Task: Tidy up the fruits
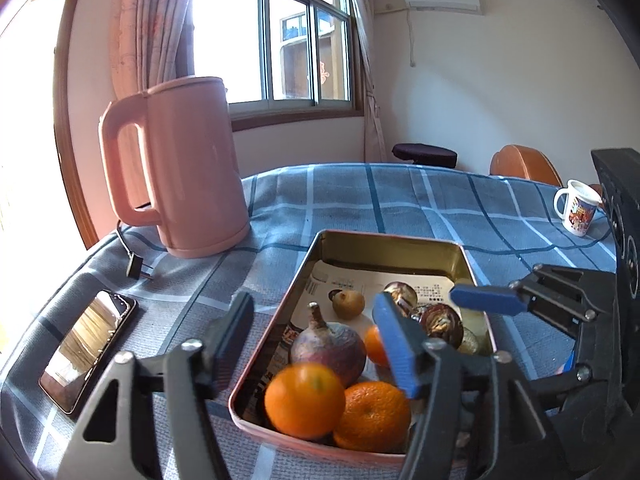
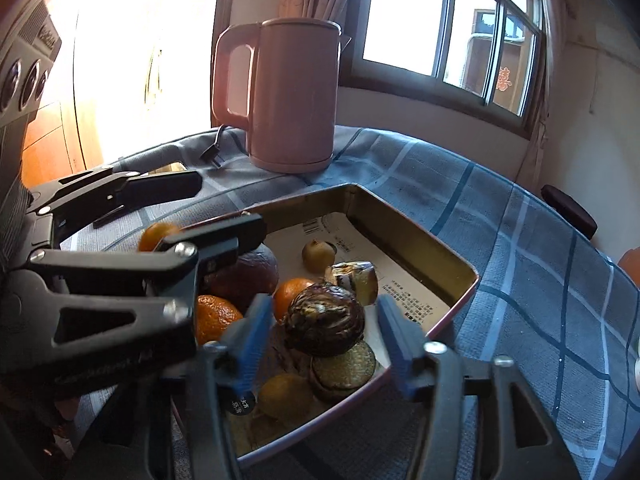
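A metal tray [image 1: 352, 240] lined with printed paper sits on the checked tablecloth and holds several fruits: oranges [image 1: 306, 400], a purple round fruit [image 1: 328, 346], a small brown fruit [image 1: 349, 303] and dark shiny ones [image 1: 440, 320]. My left gripper [image 1: 314, 334] is open above the tray's near end, with an orange blurred between its fingers, not pinched. In the right wrist view, my right gripper [image 2: 320, 328] is open with its blue pads on either side of a dark brown fruit [image 2: 324, 326] in the tray [image 2: 460, 280]; its arm also shows in the left wrist view [image 1: 484, 300].
A pink kettle [image 1: 180, 172] stands behind the tray on the left, its plug [image 1: 136, 268] lying on the cloth. A phone [image 1: 88, 348] lies at the left edge. A white mug [image 1: 576, 208] stands far right. Chairs are beyond the table.
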{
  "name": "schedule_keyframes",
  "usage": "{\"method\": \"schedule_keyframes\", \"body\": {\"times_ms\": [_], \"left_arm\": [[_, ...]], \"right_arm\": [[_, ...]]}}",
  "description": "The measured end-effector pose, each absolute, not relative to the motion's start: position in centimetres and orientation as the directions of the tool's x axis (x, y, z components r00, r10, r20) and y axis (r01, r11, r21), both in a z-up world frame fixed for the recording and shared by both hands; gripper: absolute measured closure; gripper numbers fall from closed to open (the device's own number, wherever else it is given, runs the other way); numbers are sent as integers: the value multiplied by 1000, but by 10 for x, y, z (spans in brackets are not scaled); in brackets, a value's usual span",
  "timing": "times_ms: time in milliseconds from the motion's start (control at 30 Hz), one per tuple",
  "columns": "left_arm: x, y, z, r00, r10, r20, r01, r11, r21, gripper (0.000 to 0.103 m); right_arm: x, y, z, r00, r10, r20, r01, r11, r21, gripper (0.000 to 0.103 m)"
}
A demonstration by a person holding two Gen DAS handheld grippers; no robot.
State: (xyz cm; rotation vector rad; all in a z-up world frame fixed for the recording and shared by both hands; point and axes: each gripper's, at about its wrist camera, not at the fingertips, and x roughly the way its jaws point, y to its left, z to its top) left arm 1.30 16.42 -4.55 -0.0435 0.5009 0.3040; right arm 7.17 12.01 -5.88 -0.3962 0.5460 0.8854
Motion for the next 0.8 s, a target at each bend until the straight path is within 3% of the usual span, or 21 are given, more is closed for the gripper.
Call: {"method": "schedule_keyframes", "body": {"times_ms": [167, 500, 733, 800], "left_arm": [[3, 169, -41, 854, 294, -428, -330, 944, -9, 27], [-6, 165, -35, 879, 315, -358, -348, 937, -32, 21], [-5, 159, -34, 881, 328, -341, -353, 935, -14, 14], [-5, 160, -34, 880, 331, -340, -356, 934, -14, 11]], "right_arm": [[69, 108, -51, 560, 624, -545, -782, 615, -99, 38], [72, 64, -31, 732, 564, -382, -629, 775, -64, 37], [75, 54, -28, 753, 557, -349, -604, 796, -32, 37], [75, 52, -28, 755, 557, -346, -602, 798, -27, 31]]}}
